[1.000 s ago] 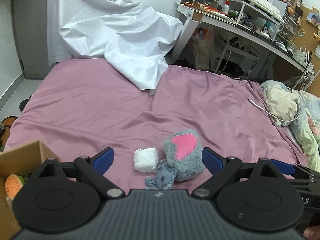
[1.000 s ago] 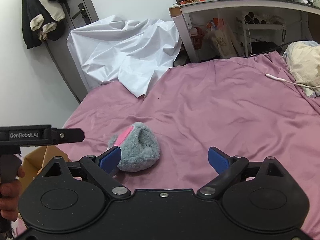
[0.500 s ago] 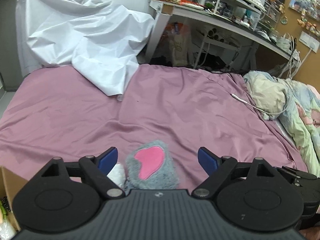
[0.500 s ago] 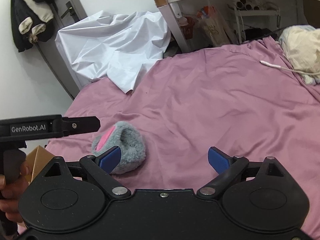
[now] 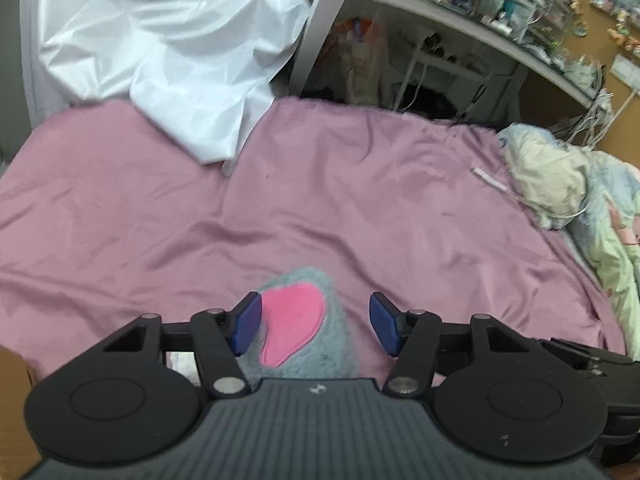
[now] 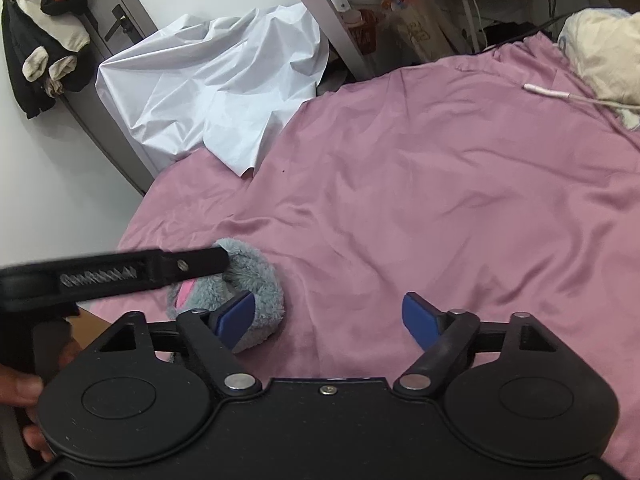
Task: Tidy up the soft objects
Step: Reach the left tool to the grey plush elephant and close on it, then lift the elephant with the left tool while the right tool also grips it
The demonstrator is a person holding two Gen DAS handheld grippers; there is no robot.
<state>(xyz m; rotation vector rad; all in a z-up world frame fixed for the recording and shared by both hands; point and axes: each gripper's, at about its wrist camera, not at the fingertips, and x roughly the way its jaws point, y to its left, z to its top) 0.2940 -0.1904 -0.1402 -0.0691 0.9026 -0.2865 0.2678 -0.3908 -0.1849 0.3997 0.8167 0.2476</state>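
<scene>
— Grey plush, pink inside the ear: that is the soft toy (image 5: 298, 330), lying near the close edge of the bed's mauve sheet (image 5: 360, 208).

— And the left gripper (image 5: 314, 322)?

— It hangs right over the toy, pointing steeply down. Its jaws have just been closing and now stand about half open, with the toy between the blue fingers (image 5: 246, 320). The left one lies against the fur; the right one stands clear of it, with sheet showing in the gap. So no grip that I can see.

— The right gripper (image 6: 332, 320)?

— Beside the toy rather than over it. Its jaws have just been closing a little too, but they are wide apart, with nothing but sheet between them. In the right wrist view its left finger overlaps the toy's fluffy edge; whether it touches, I cannot tell.

— Anything else nearby?

— A crumpled white cloth (image 5: 172, 52) is draped over the far end of the bed, well apart from the toy. A white cable (image 6: 560, 94) runs across the sheet toward a pile of pale bedding (image 5: 560, 188). A corner of a cardboard box (image 5: 14, 368) shows at the left edge, beside the bed.
</scene>
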